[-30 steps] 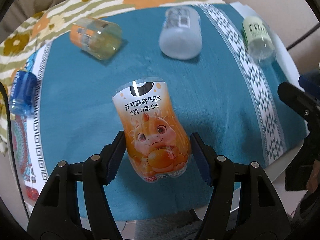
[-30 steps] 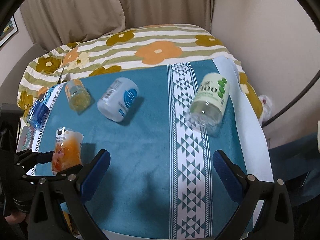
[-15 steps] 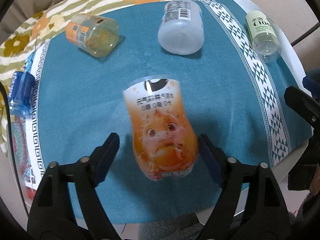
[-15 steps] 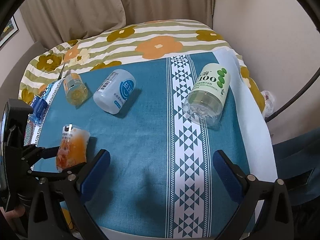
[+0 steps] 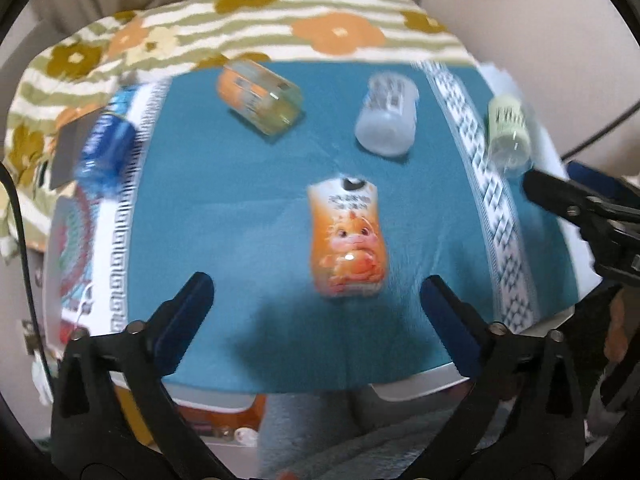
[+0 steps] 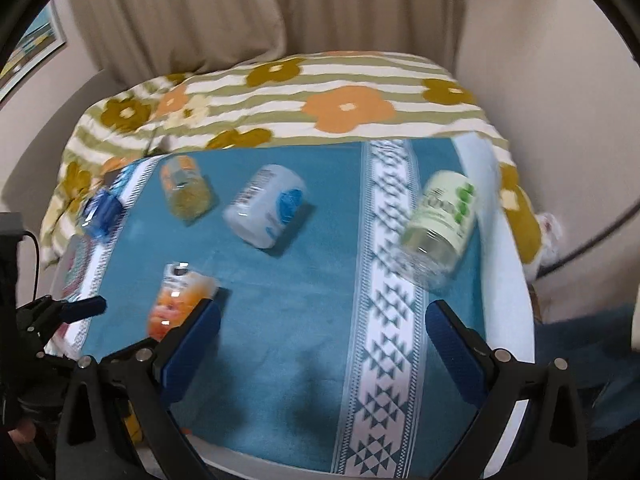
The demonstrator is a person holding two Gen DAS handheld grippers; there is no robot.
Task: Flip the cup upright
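Orange cup point(image 5: 347, 240) stands on the cloth, beyond and between the spread, empty left hand-held gripper point(image 5: 316, 304) fingers.

Black gripper arms; blue fingers point(image 5: 182, 316); silver screws.

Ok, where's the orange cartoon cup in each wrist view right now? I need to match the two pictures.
Left wrist: the orange cartoon cup sits near the centre, standing on the teal cloth, ahead of the open left gripper.
Right wrist: the same cup is at lower left, just behind the right gripper's left finger.
Shared landmark: the white cup lying on its side, farther back on the cloth.
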